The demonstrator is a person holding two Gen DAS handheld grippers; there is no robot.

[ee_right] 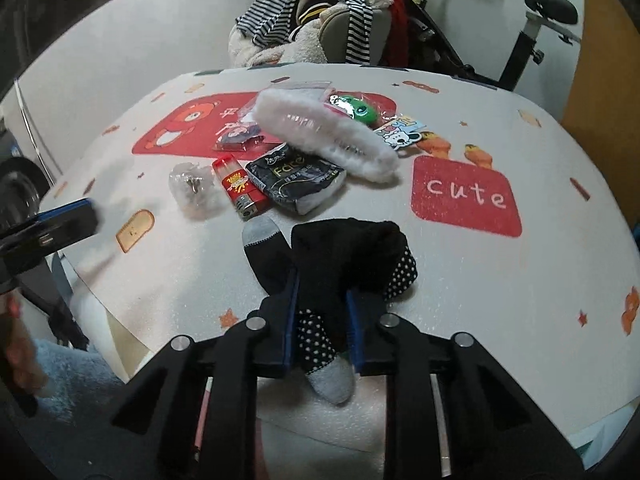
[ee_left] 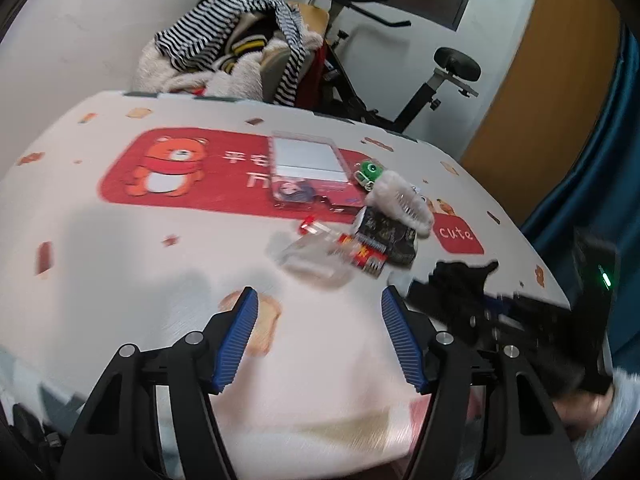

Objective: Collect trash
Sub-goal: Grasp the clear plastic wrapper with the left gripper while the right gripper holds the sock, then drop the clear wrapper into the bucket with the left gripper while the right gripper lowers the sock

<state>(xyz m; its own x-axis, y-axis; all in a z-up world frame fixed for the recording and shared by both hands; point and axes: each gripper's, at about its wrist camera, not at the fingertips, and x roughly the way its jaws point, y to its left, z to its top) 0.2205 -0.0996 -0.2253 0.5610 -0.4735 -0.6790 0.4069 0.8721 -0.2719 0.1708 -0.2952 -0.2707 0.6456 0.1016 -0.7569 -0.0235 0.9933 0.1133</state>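
A pair of black socks with grey toes and white dots lies near the table's front edge. My right gripper is shut on the socks, its blue pads pressing the bunched fabric. Beyond it lie a crumpled clear wrapper, a red lighter and a black tissue pack. My left gripper hangs open over bare tablecloth, nothing between its pads, just short of the clear wrapper. The right gripper with the socks shows blurred at its right.
A white fluffy hair clip, a green frog toy, cartoon stickers and a clear case lie further back on the bear-print tablecloth. Behind the table stand a chair heaped with clothes and an exercise bike.
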